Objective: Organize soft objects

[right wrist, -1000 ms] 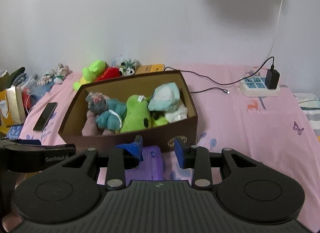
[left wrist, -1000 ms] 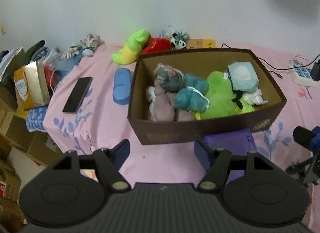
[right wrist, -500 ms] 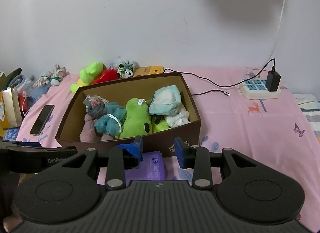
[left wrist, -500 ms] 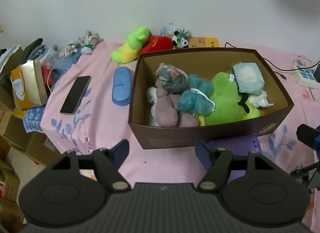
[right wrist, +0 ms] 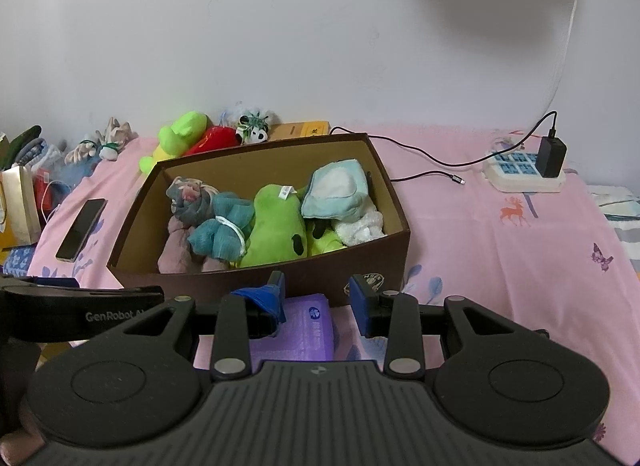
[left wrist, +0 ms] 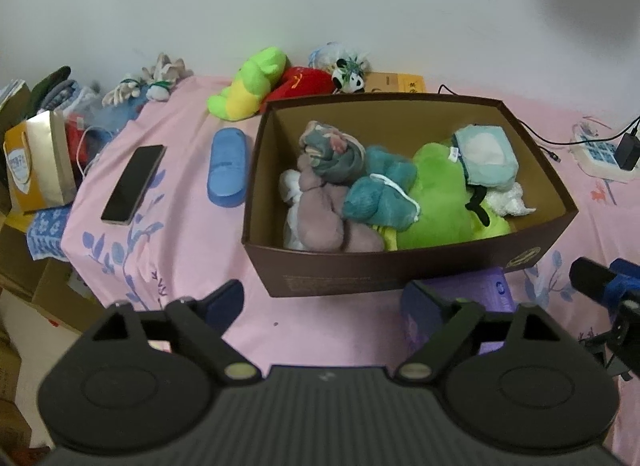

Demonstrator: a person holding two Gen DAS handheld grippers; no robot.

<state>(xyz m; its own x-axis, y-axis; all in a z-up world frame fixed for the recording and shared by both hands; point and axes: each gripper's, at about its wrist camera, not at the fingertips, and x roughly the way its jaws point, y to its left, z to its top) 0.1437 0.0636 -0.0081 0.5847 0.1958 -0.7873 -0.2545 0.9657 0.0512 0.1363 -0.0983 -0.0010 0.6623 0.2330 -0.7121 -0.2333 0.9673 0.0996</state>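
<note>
A brown cardboard box (left wrist: 400, 274) (right wrist: 384, 266) on the pink bed holds several soft things: a green plush (left wrist: 440, 189) (right wrist: 276, 225), a teal bundle (left wrist: 380, 193), a mauve plush (left wrist: 320, 213) and a pale blue cloth (left wrist: 486, 153) (right wrist: 336, 189). A green-yellow plush (left wrist: 248, 83), a red plush (left wrist: 304, 81) and a panda toy (left wrist: 350, 77) lie behind the box. My left gripper (left wrist: 324, 302) is open and empty in front of the box. My right gripper (right wrist: 318, 298) is open above a purple packet (right wrist: 308, 326) (left wrist: 480, 290).
A phone (left wrist: 134, 183) and a blue case (left wrist: 228, 167) lie left of the box. A power strip with charger (right wrist: 528, 169) and a cable (right wrist: 424, 169) lie at the right. Bags and boxes (left wrist: 36, 169) stand off the bed's left edge.
Both grippers have drawn back and risen a little, so the box sits slightly farther off and lower in view. Jaw openings are unchanged.
</note>
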